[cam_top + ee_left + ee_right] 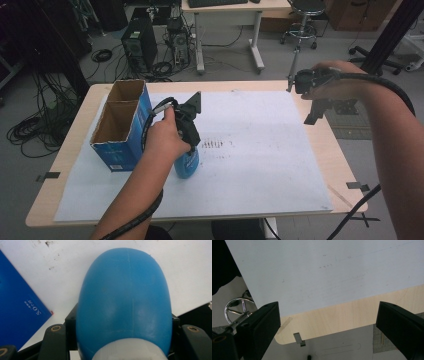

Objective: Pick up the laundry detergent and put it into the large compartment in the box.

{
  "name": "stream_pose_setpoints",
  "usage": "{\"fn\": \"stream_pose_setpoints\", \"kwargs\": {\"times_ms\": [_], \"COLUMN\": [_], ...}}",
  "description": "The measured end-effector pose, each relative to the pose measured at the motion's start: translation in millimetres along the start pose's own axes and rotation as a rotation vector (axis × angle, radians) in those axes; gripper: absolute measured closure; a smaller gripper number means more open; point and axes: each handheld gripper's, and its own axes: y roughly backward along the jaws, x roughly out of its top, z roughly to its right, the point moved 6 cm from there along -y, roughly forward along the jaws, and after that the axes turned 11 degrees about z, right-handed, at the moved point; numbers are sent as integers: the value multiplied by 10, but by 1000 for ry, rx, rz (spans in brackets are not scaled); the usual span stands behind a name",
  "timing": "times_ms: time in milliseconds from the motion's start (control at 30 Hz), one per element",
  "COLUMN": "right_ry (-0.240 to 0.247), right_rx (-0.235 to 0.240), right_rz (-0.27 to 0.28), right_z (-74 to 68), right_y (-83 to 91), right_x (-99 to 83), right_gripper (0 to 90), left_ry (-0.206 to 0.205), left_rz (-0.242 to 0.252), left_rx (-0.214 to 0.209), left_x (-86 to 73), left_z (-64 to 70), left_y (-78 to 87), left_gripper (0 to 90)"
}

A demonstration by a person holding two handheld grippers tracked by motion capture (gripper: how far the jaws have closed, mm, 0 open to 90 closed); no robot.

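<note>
At a wooden table covered by a white sheet, a person works with a handheld gripper in each hand. The left gripper is closed on a blue bottle, which stands on the sheet just beside a blue box with an open top. In the left gripper view the bottle sits squarely between the two black jaws, its rounded body bulging past them on both sides and a pale band at its near end; the box shows at the left. The right gripper hangs in the air above the table's far right corner, well apart from the bottle, its jaws spread wide and holding nothing. The right gripper view looks down on the sheet and the table's edge between them.
</note>
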Motion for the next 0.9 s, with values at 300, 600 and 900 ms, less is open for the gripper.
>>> {"fn": "stream_pose_setpoints", "kwargs": {"times_ms": [300, 600, 900], "right_ry": [2, 11, 22], "right_rx": [-2, -1, -4], "right_rz": [3, 5, 9], "right_z": [-19, -38, -59], "right_y": [13, 2, 24], "right_x": [11, 57, 104], "right_gripper": [54, 54, 54], "left_ry": [53, 132, 224], "left_rz": [10, 24, 28], "left_rx": [0, 23, 44], "left_x": [10, -44, -70], "left_z": [-39, -157, -278], "left_y": [328, 722, 1092], "left_gripper": [389, 388, 388]}}
